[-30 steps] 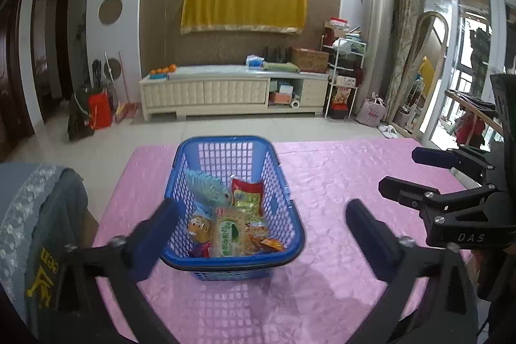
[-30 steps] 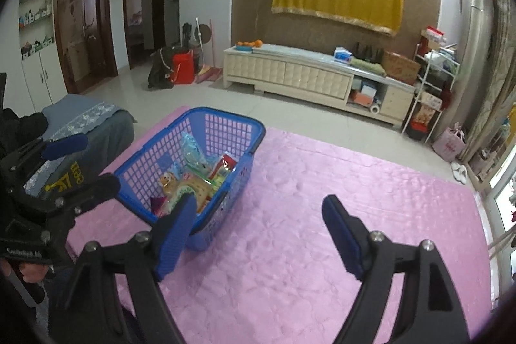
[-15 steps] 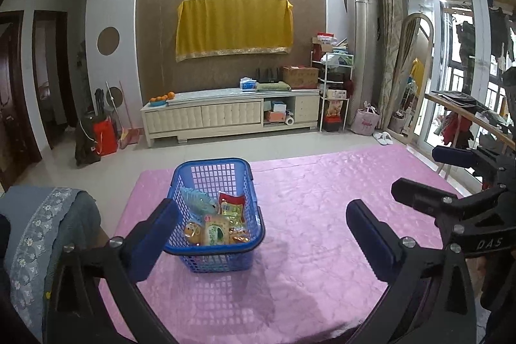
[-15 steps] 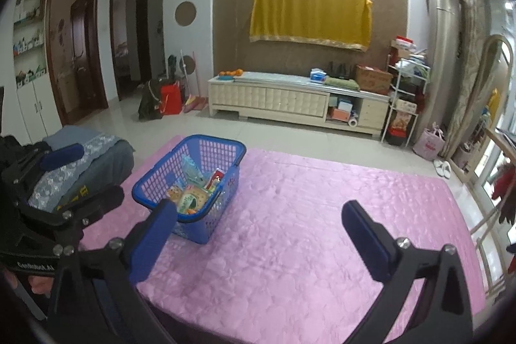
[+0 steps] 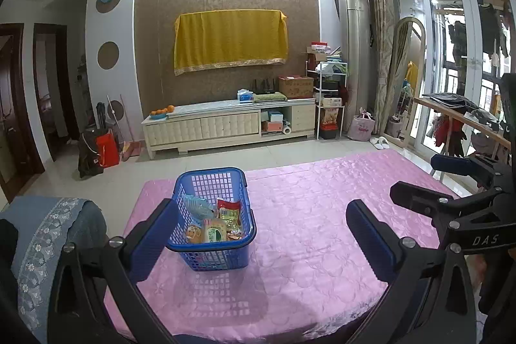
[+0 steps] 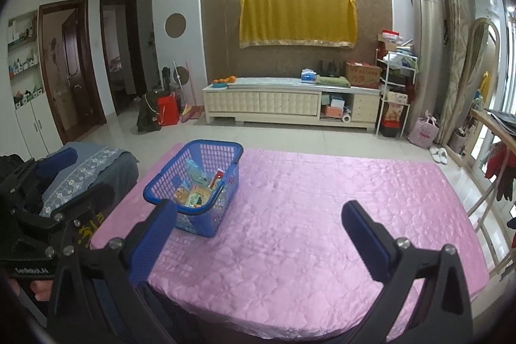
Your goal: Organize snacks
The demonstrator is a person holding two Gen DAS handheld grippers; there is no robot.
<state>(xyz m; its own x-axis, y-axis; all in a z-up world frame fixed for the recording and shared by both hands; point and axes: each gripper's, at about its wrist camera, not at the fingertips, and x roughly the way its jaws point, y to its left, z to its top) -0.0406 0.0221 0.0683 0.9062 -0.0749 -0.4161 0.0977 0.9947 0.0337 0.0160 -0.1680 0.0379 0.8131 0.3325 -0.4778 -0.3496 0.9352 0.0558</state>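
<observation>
snacks [image 5: 213, 228], basket [image 5: 222, 260], left view clearer

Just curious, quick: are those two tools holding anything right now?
Left tool: open, holding nothing.
Right tool: open, holding nothing.

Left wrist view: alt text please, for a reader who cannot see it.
A blue basket holding snack packets stands on a table with a pink cloth. The open left gripper frames it, empty; the right gripper, also open, shows at the right edge.
</observation>
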